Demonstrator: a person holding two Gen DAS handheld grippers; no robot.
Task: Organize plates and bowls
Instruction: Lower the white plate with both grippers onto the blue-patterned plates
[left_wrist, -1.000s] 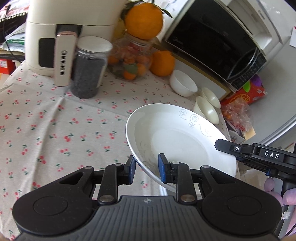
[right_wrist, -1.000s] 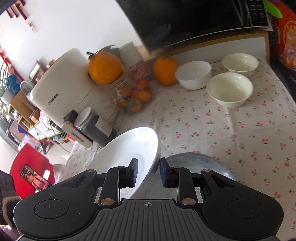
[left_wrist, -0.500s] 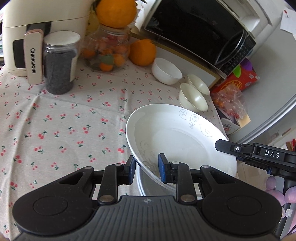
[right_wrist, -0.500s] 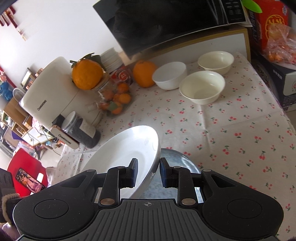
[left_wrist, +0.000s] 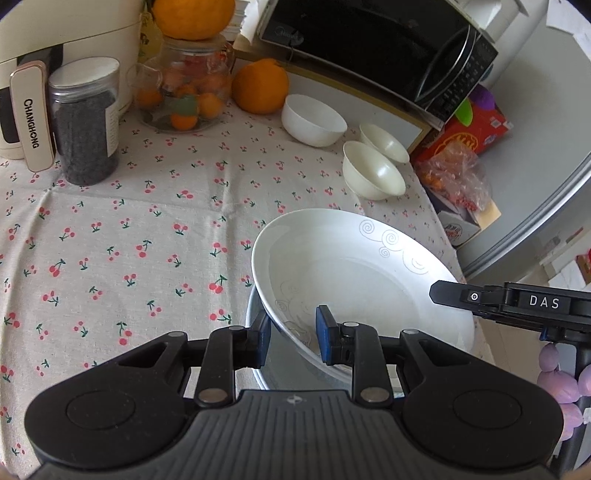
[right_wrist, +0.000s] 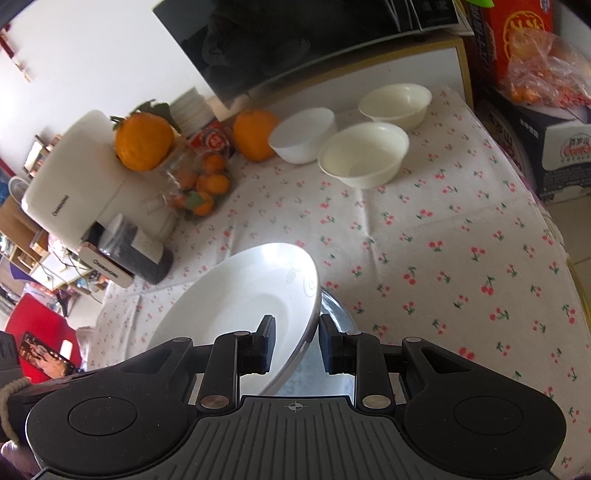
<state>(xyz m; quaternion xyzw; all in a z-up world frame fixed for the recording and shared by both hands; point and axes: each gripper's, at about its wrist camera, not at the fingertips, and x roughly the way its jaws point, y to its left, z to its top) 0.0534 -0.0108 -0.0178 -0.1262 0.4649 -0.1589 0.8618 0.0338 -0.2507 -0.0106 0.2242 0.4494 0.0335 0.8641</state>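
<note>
Both grippers hold a white deep plate with faint swirl marks, tilted above the cherry-print tablecloth. My left gripper is shut on its near rim. My right gripper is shut on the opposite rim of the same white plate. Directly beneath lies a grey plate, mostly hidden, with its edge also showing as the grey plate in the left wrist view. A white bowl and two cream bowls stand apart near the microwave.
A cream air fryer, a dark-filled jar, a glass jar of small oranges and a loose orange line the back. The black microwave stands behind the bowls. The table edge drops off beside boxes and bagged fruit.
Both grippers have carried the white plate sideways across the table and slightly down. The grey plate now shows under it in the left wrist view. Both grips are unchanged.
</note>
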